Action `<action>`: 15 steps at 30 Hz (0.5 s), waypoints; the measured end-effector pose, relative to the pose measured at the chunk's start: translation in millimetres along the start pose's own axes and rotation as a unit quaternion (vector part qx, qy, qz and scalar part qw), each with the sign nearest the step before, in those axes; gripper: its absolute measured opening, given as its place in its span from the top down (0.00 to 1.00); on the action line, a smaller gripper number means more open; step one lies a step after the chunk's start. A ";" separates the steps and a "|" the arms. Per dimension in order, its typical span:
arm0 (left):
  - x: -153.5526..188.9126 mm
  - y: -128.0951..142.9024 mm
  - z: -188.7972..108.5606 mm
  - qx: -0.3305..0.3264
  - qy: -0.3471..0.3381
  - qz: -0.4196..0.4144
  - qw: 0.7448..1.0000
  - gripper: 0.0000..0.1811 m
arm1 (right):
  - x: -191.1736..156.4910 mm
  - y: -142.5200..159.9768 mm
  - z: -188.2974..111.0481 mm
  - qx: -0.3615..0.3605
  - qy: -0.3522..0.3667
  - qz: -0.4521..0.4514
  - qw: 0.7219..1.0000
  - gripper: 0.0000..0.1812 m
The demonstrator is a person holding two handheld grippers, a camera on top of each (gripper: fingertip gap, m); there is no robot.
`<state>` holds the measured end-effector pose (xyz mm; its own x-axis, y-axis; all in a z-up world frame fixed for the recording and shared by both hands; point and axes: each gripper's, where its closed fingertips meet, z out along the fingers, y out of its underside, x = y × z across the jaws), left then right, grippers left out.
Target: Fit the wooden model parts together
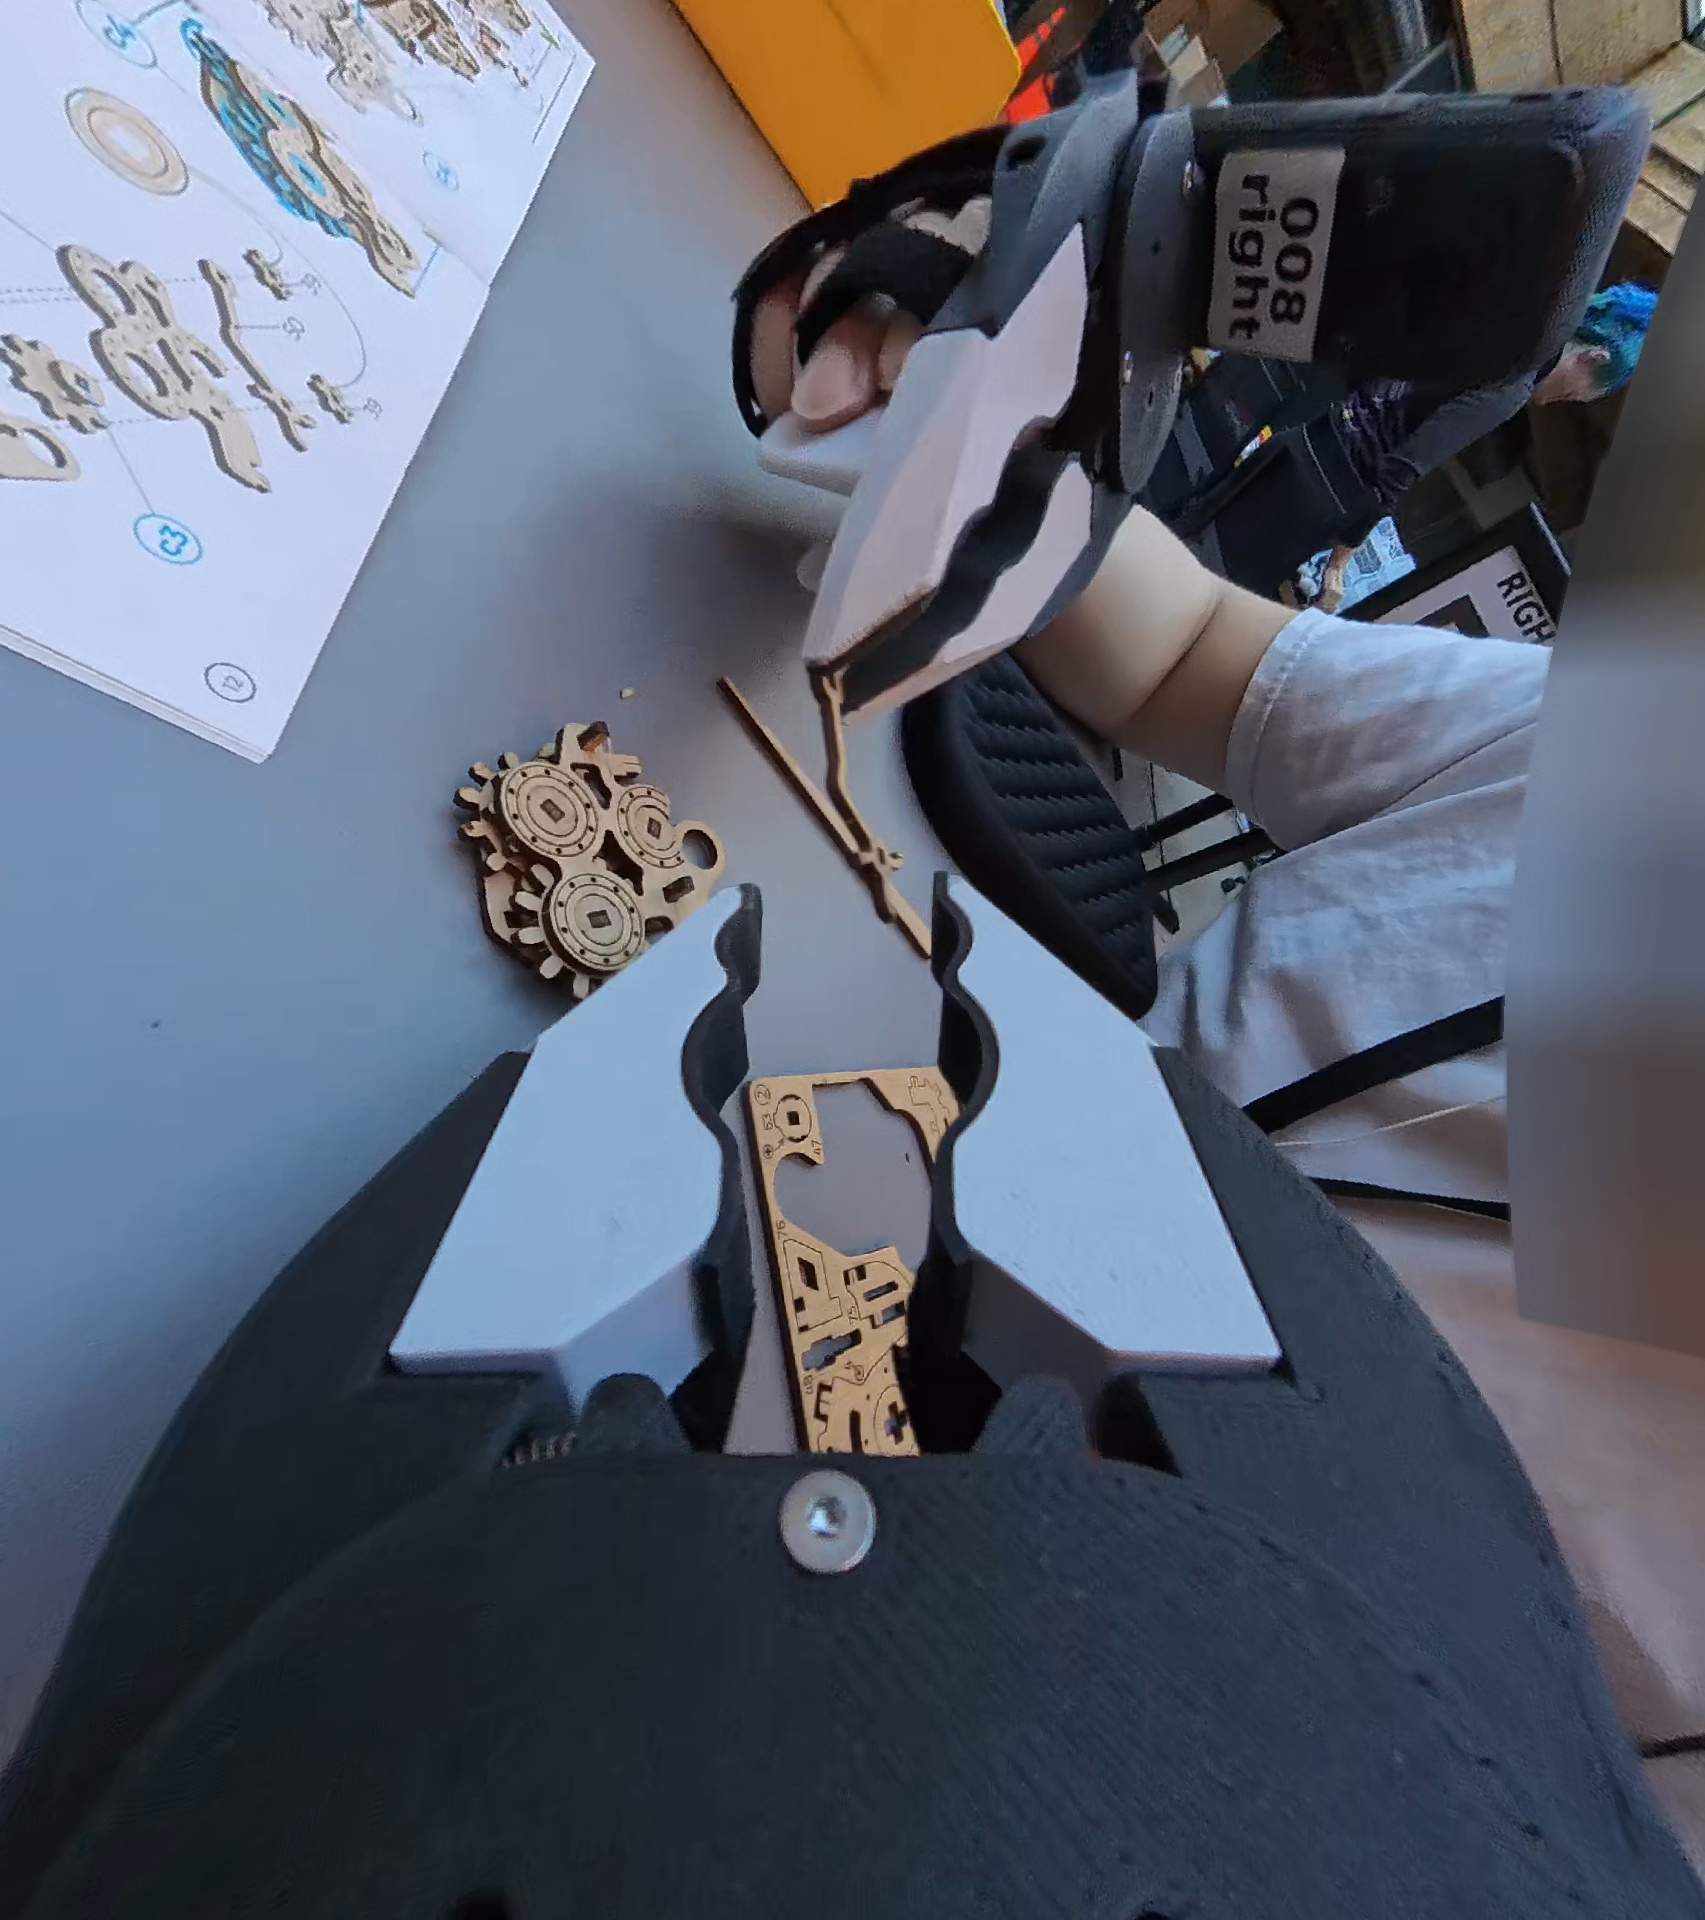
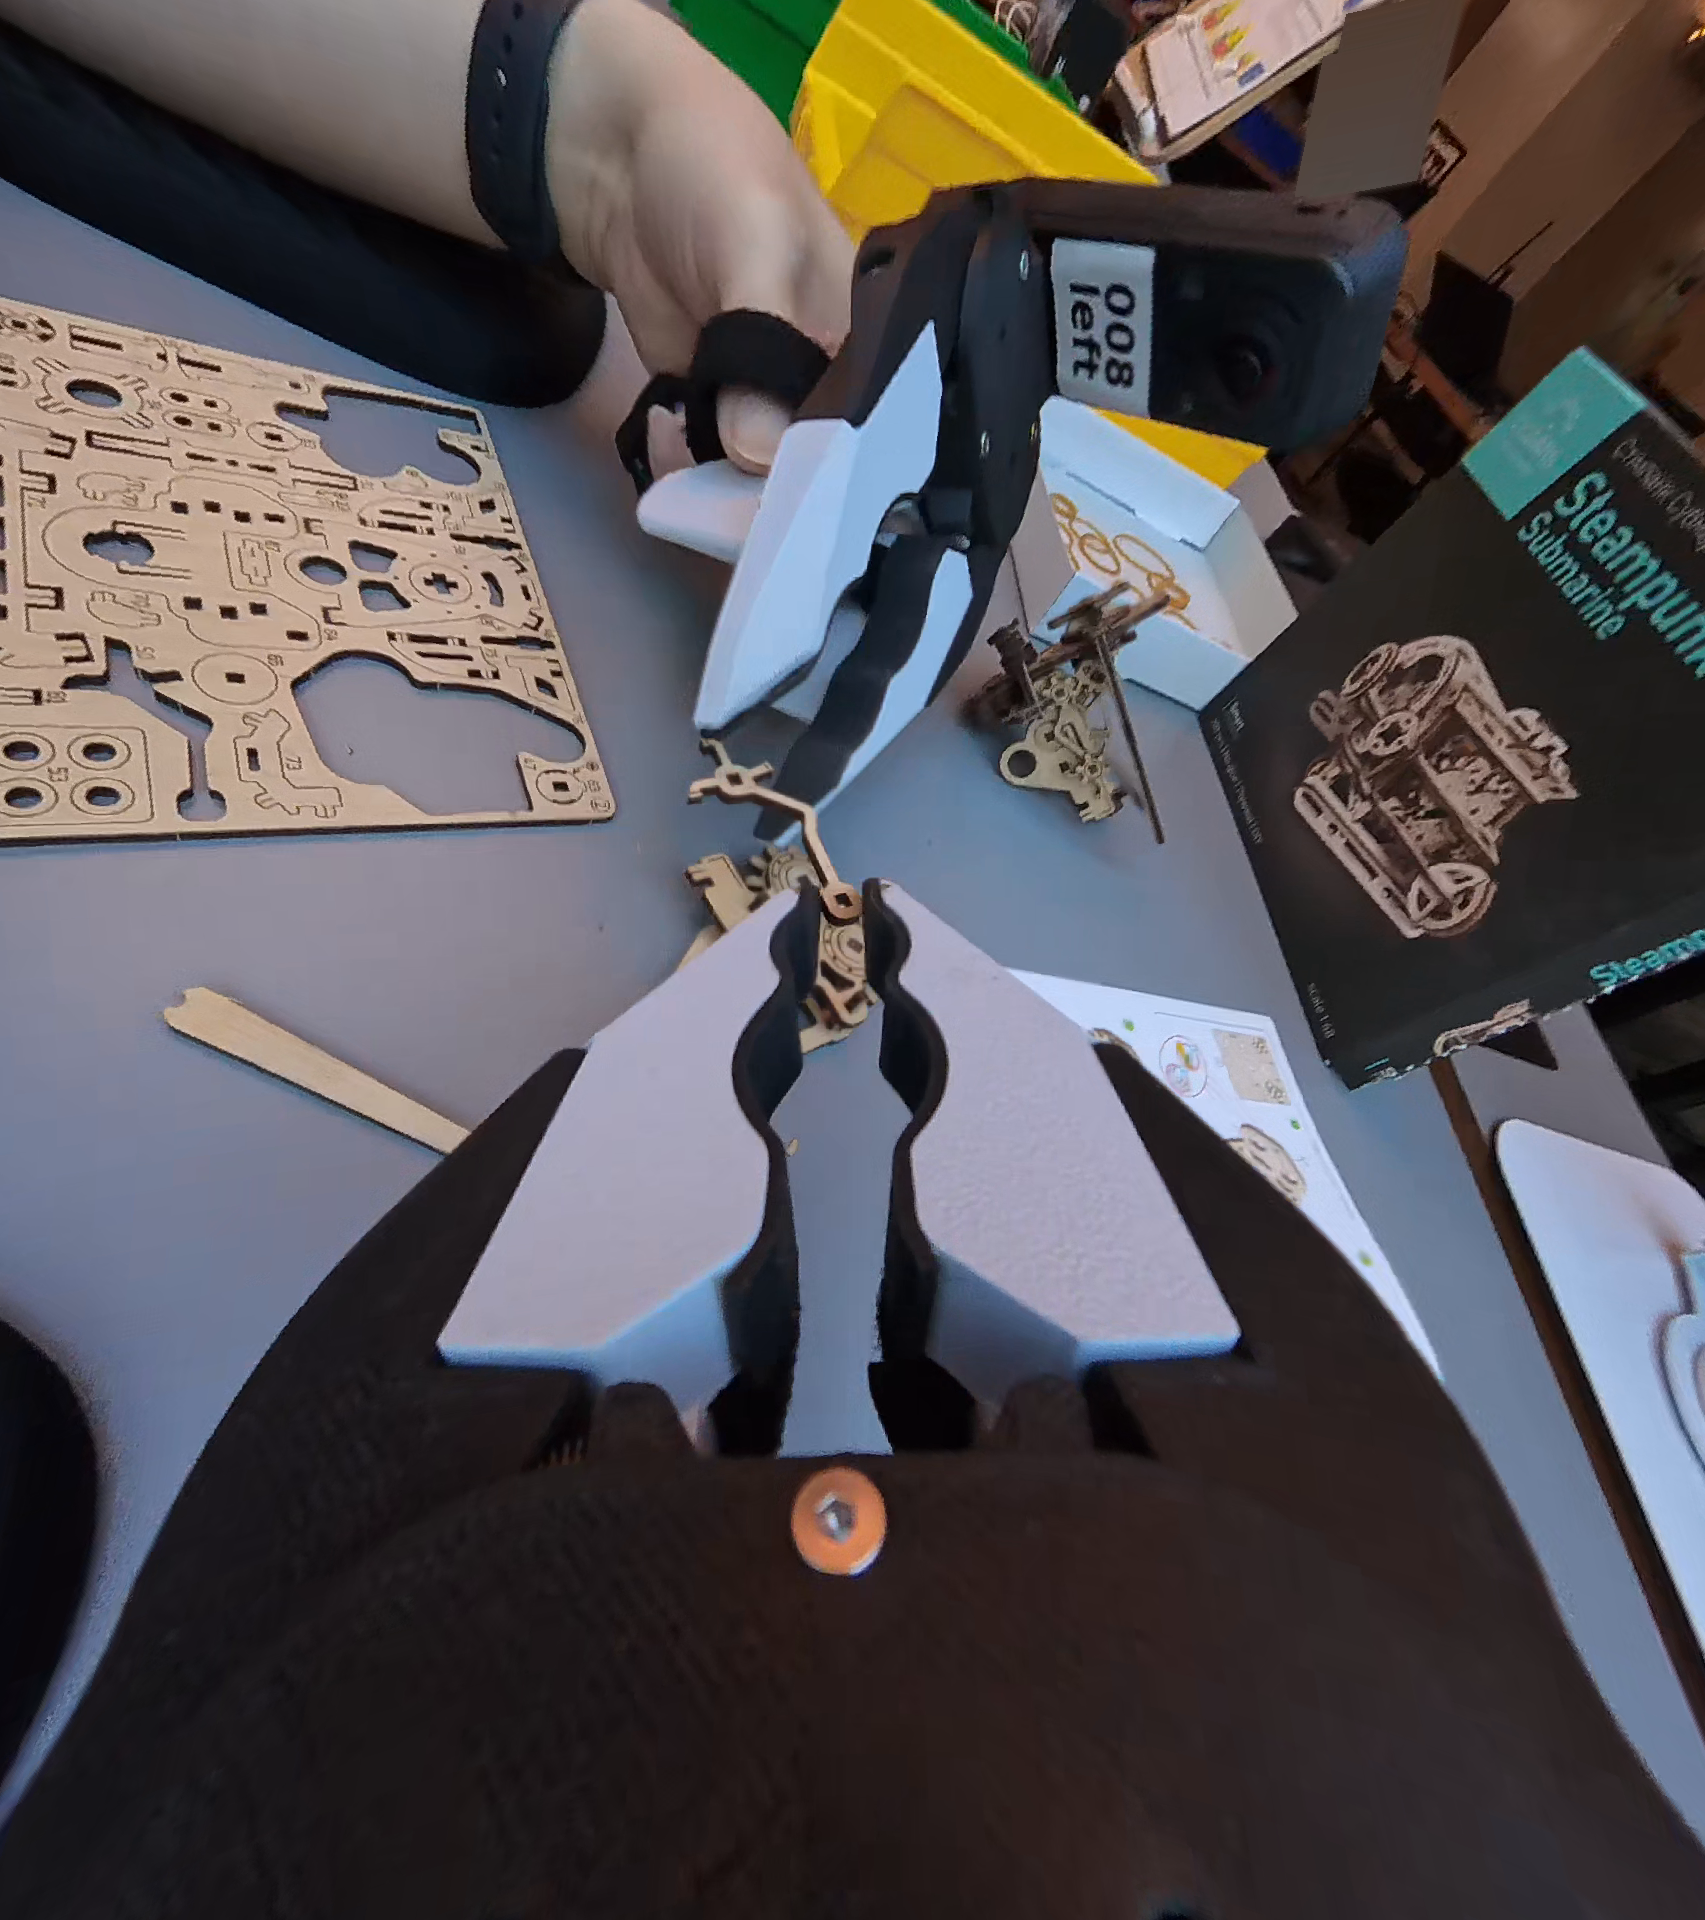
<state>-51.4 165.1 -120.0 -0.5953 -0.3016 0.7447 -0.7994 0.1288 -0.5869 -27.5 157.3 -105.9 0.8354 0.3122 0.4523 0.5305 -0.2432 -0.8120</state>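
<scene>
Lever pinched in right tongs.

Gear assembly on table, between booklet and stick.

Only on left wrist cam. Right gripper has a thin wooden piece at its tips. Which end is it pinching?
Observer: The right gripper is shut on the thin part at its small ring end; the cross-shaped end points away, toward the left gripper.
Operator: Any sub-assembly besides the gear cluster?
Observer: Yes. A second sub-assembly stands next to a small white box, past the left gripper.
Operator: Loose pieces I can't see?
Observer: A flat wooden stick lies on the table, nearer the right gripper than the parts sheet.
</scene>
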 end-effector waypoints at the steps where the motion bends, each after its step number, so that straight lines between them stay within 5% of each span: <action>1: 0.6 -1.7 -0.1 0.004 -0.001 0.003 1.000 0.88 | -0.6 -5.1 -1.7 0.004 0.008 -0.010 1.000 0.96; 6: 23.6 -11.1 1.2 0.032 0.063 -0.001 0.997 0.84 | -5.1 -21.9 -3.0 -0.003 0.048 -0.083 0.995 0.96; 10: 29.7 -13.6 6.0 0.042 0.075 -0.012 0.996 0.99 | -4.7 -23.9 -1.6 -0.032 0.075 -0.121 0.989 0.96; 12: 23.4 -11.7 5.4 0.035 0.051 -0.013 0.998 1.00 | -6.1 -23.5 -9.2 -0.050 0.056 -0.118 0.990 0.89; 15: 29.3 -14.3 -2.4 0.040 0.075 -0.039 0.996 1.00 | -58.1 -11.8 -26.6 -0.098 -0.119 -0.062 0.986 0.86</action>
<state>-57.5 156.7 -89.1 -0.5412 -0.1628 0.8249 -0.8386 0.0319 -0.5439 -78.5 117.5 -112.7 0.7183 0.5508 0.4252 0.6628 -0.3555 -0.6591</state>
